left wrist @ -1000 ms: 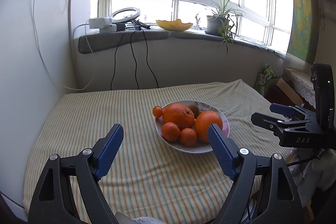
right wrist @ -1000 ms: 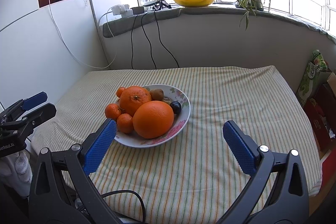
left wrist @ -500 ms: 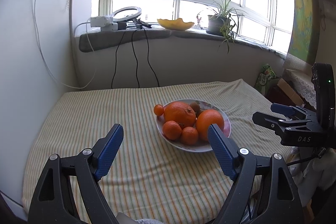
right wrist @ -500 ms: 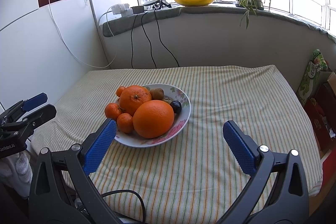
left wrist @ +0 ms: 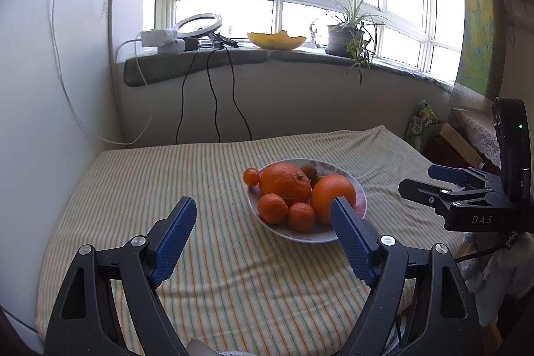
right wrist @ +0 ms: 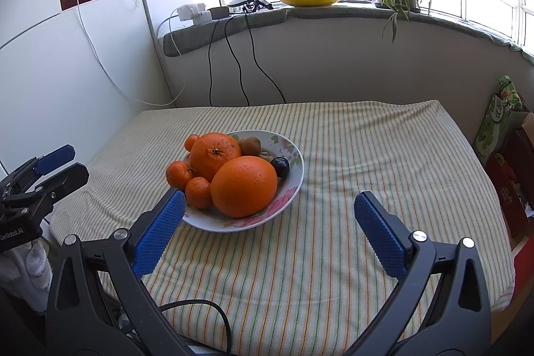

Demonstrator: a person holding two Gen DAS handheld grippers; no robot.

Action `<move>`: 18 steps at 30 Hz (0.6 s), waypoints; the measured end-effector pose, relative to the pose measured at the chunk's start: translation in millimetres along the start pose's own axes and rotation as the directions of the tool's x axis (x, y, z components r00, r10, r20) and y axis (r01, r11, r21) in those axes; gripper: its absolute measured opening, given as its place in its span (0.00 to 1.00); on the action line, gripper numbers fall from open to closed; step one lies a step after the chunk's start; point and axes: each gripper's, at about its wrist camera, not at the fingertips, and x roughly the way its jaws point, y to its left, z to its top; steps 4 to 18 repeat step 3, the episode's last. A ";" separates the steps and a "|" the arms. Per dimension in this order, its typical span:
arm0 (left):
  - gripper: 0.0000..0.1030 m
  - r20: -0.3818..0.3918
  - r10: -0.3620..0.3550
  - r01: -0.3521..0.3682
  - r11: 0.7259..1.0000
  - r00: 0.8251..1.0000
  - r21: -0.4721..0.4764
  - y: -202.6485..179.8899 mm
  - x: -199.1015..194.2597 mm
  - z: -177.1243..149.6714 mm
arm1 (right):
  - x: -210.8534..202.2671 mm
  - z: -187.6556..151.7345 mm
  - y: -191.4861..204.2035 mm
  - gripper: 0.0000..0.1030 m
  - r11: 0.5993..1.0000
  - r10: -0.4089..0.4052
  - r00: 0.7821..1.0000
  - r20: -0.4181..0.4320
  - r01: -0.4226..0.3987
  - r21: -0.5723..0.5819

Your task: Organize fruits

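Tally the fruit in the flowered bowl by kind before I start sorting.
Large oranges: 2
Small mandarins: 3
Brown kiwis: 2, the second mostly hidden
Dark plum: 1
Total: 8 fruits that show, all in the bowl

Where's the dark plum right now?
In the right wrist view, the plum sits in the plate, right of the big orange, beside the kiwis.
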 end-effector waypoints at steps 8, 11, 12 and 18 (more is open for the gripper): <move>0.80 -0.003 0.001 -0.001 1.000 1.000 -0.001 0.8 1.1 0.0 | 0.5 -1.2 -0.4 1.00 1.000 -0.001 1.000 0.000 0.001 0.003; 0.80 -0.003 0.001 -0.001 1.000 1.000 -0.001 0.8 1.1 0.0 | 0.5 -1.2 -0.4 1.00 1.000 -0.001 1.000 0.000 0.001 0.003; 0.80 -0.003 0.001 -0.001 1.000 1.000 -0.001 0.8 1.1 0.0 | 0.5 -1.2 -0.4 1.00 1.000 -0.001 1.000 0.000 0.001 0.003; 0.80 -0.003 0.001 -0.001 1.000 1.000 -0.001 0.8 1.1 0.0 | 0.5 -1.2 -0.4 1.00 1.000 -0.001 1.000 0.000 0.001 0.003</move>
